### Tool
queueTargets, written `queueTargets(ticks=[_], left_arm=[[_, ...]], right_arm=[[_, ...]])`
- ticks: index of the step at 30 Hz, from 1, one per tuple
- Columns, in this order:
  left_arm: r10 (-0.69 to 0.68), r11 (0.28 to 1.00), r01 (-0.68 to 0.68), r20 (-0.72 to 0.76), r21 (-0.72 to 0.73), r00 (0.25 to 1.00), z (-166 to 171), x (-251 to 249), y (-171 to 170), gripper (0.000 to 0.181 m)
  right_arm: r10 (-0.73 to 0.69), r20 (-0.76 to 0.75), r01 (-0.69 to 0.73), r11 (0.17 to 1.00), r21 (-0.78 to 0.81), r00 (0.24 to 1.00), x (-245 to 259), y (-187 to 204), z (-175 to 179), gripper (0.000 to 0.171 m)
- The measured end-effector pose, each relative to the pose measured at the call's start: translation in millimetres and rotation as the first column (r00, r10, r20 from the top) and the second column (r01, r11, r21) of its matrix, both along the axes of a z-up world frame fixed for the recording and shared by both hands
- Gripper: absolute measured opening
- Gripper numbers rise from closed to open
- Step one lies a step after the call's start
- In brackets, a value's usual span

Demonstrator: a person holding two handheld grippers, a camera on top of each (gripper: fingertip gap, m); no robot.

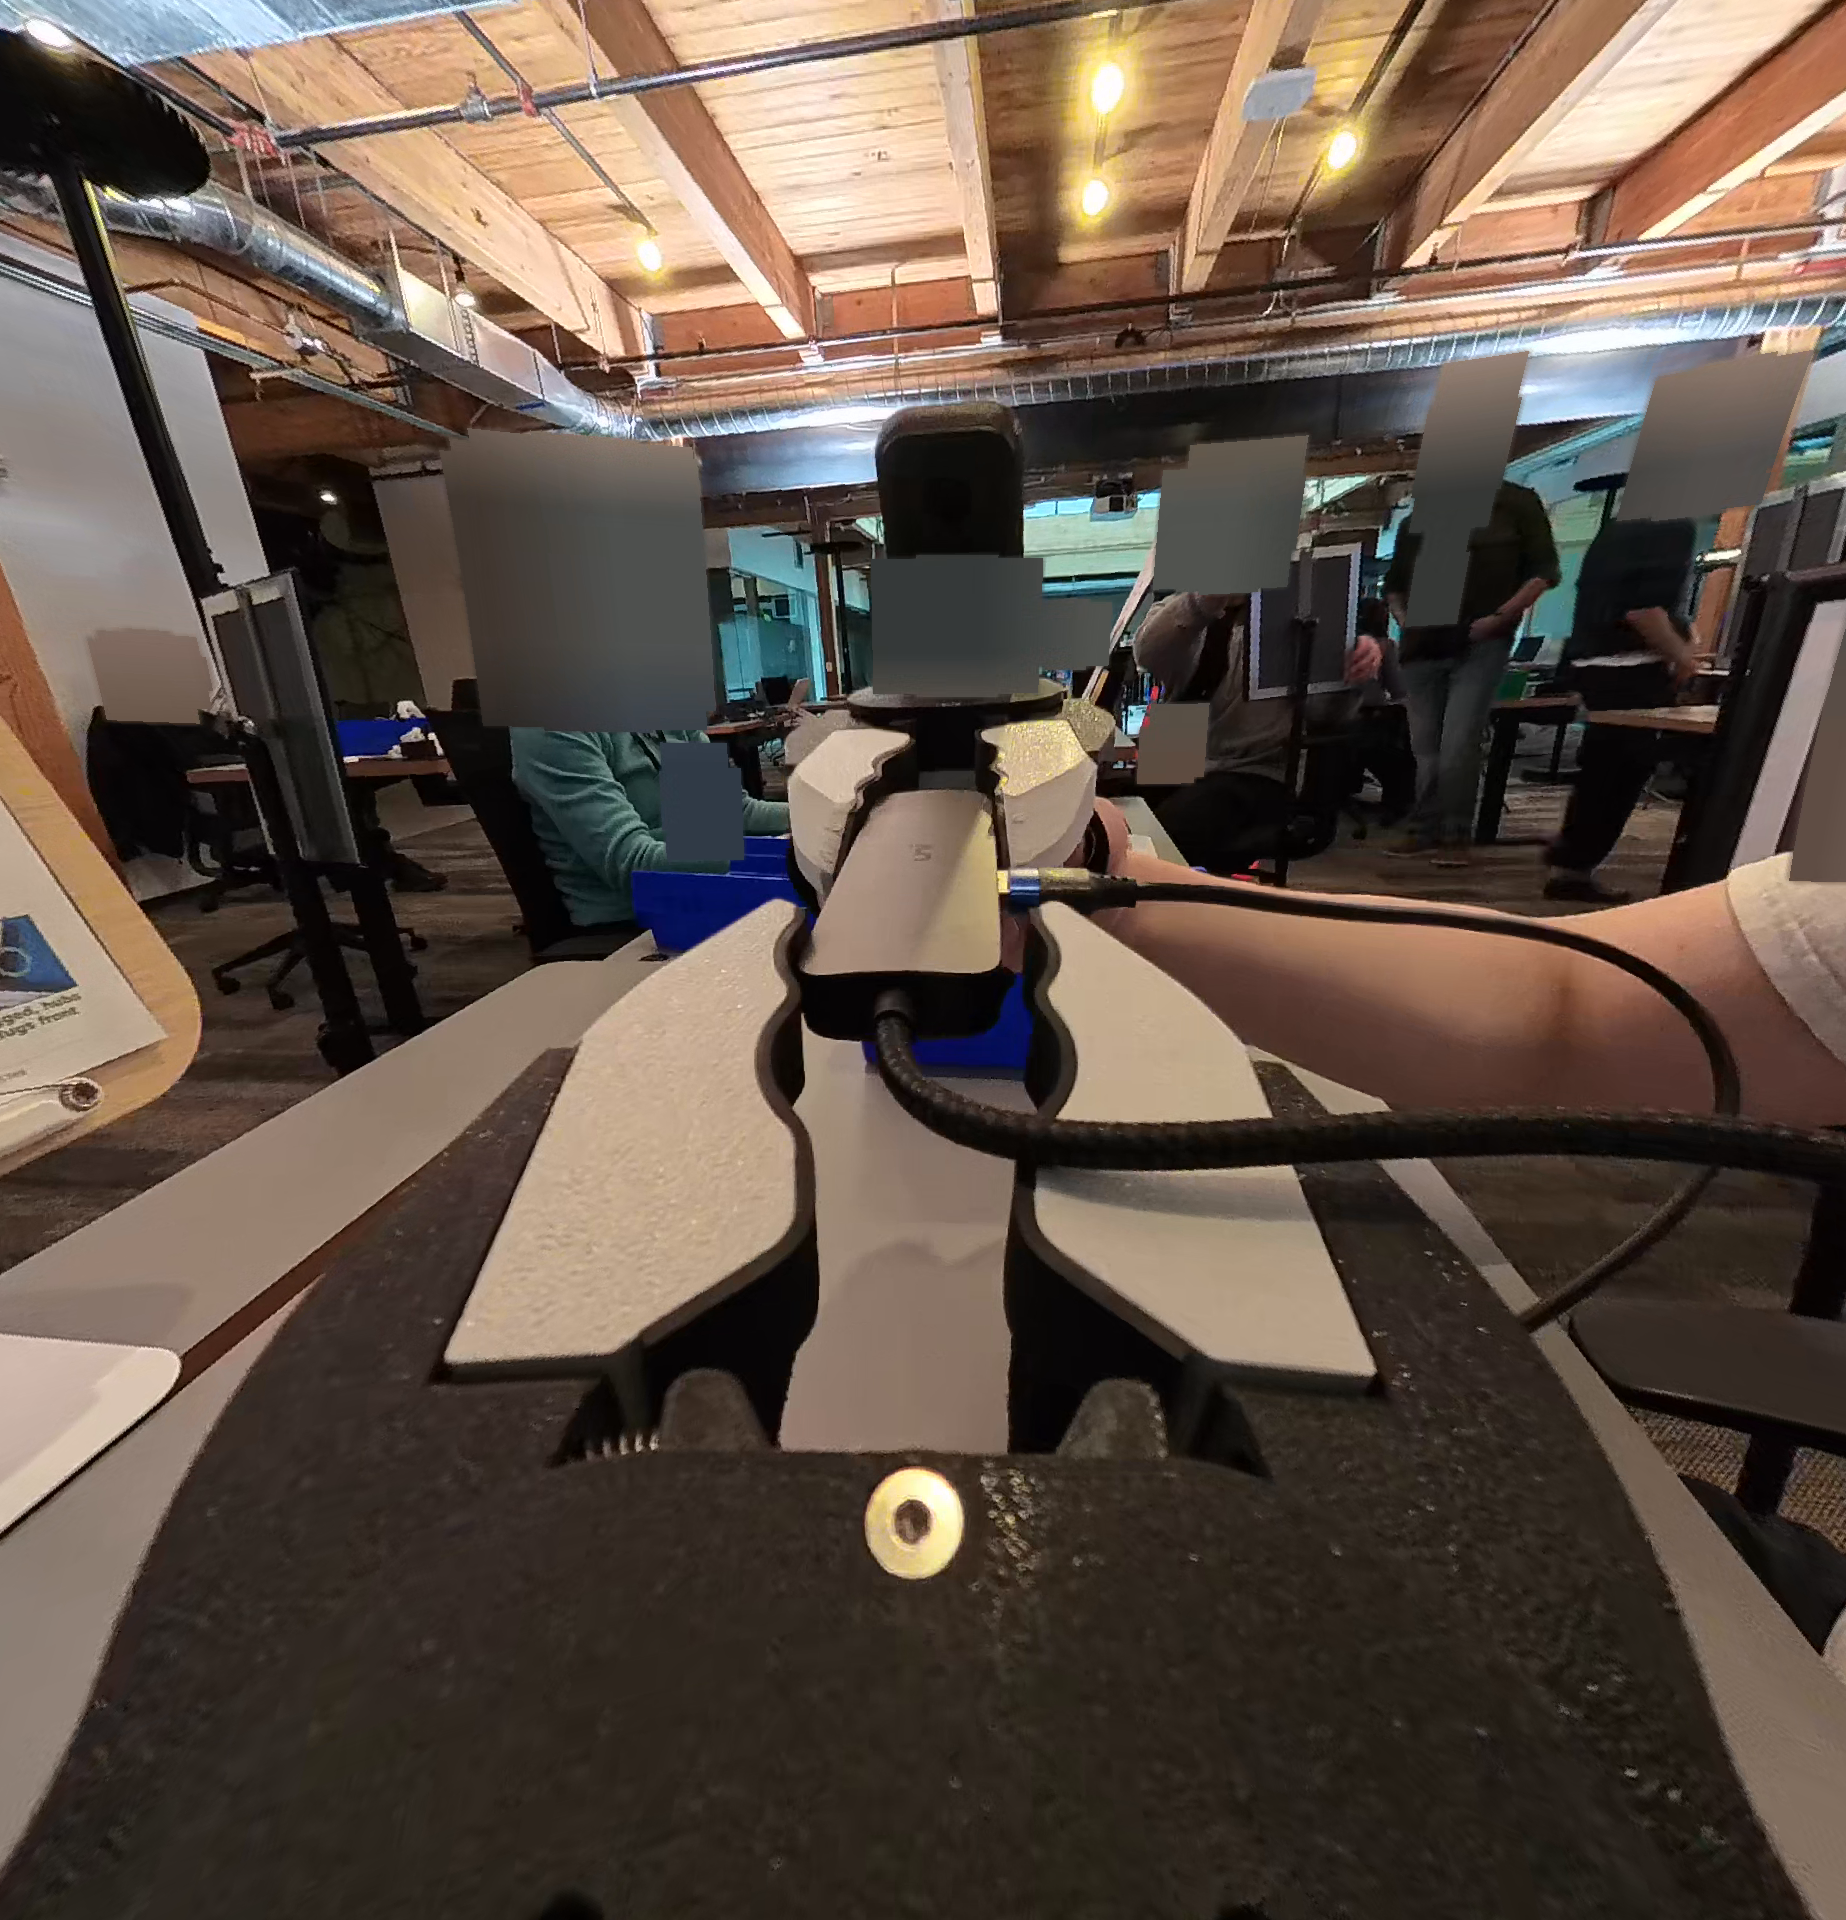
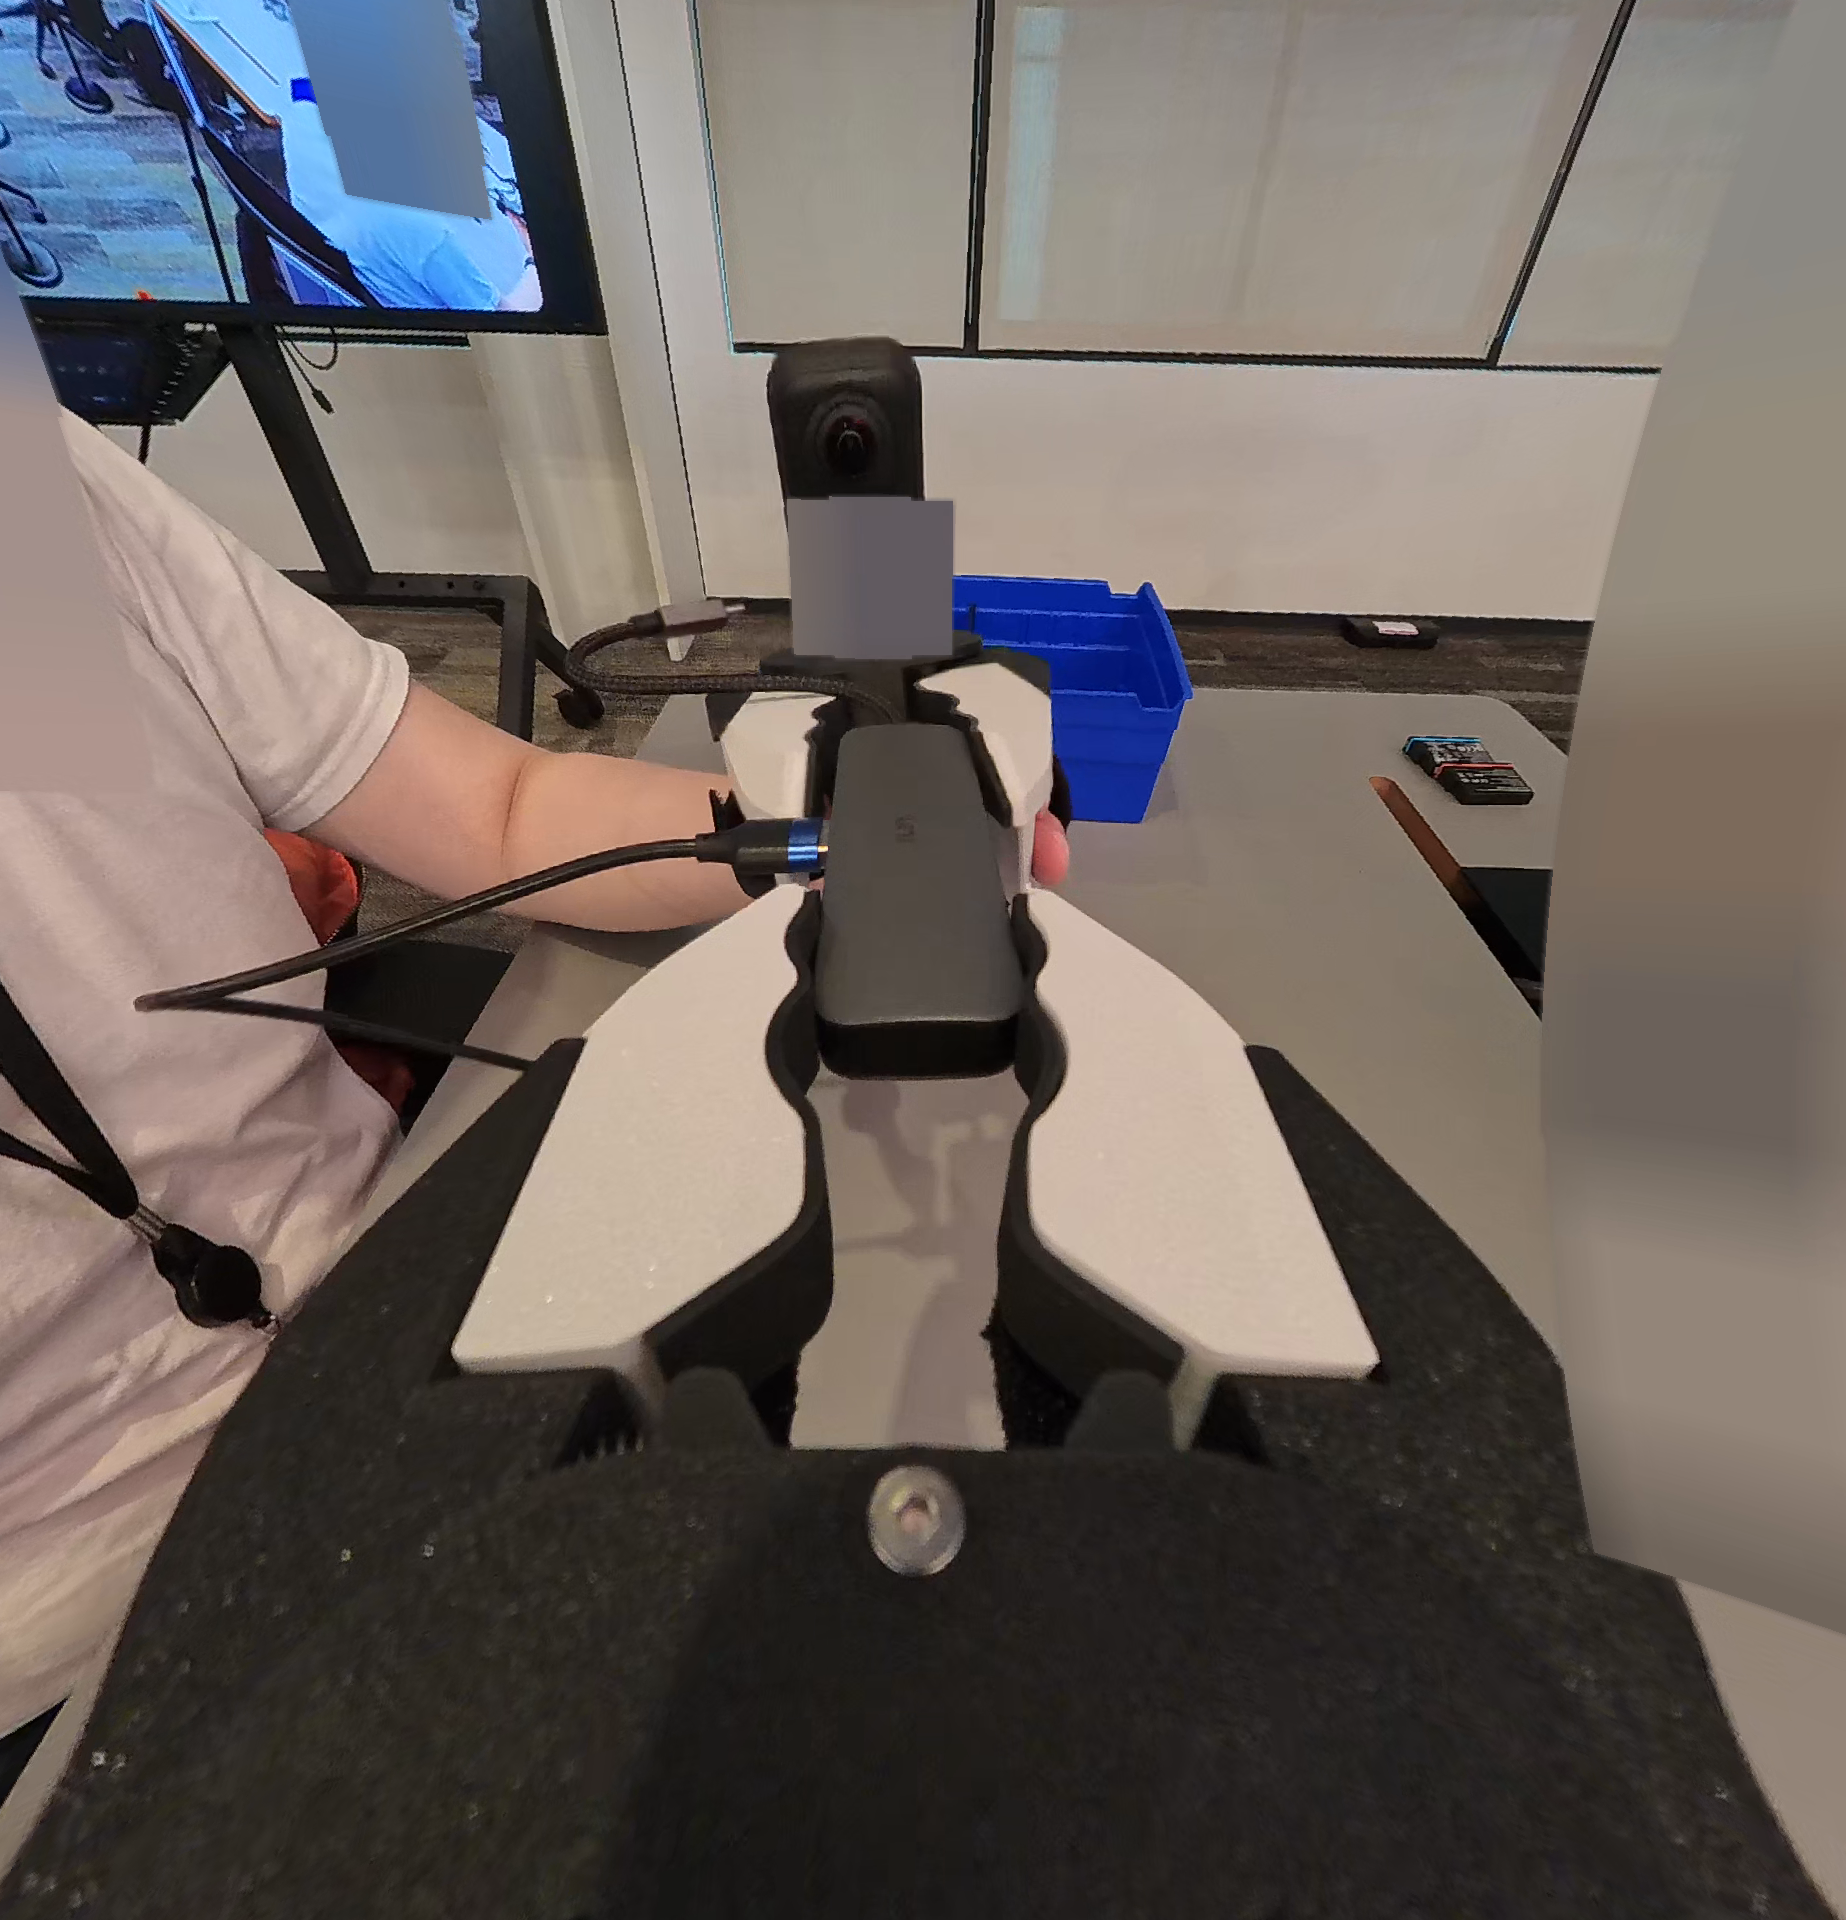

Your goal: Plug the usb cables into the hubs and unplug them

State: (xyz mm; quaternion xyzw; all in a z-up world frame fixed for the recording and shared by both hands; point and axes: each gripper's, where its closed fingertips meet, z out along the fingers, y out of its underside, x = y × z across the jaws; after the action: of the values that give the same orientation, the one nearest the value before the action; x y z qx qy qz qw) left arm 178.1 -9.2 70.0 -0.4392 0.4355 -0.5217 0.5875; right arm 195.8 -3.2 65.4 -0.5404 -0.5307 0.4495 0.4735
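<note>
Grey USB hub (image 1: 903, 894) held above the worktop (image 2: 1272, 883), clamped at opposite ends by the left tool (image 1: 903, 977) and the right tool (image 2: 914, 987), each closed on it. A blue-collared USB plug (image 2: 784, 844) sits in the hub's side port; the braided cable (image 1: 1314, 1138) leaves its end. Blue bin (image 2: 1085, 665) behind the hub
</note>
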Motion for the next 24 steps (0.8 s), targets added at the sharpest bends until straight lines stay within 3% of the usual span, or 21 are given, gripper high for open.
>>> queueTargets(ticks=[24], left_arm=[[0.046, 0.999, -0.045, -0.073, 0.022, 0.996, -10.6, 0.1, 6.8, 0.035]], right_arm=[[0.007, 0.033, -0.007, 1.0, 0.009, 0.999, 1.2, 3.6, -11.0, 0.034]])
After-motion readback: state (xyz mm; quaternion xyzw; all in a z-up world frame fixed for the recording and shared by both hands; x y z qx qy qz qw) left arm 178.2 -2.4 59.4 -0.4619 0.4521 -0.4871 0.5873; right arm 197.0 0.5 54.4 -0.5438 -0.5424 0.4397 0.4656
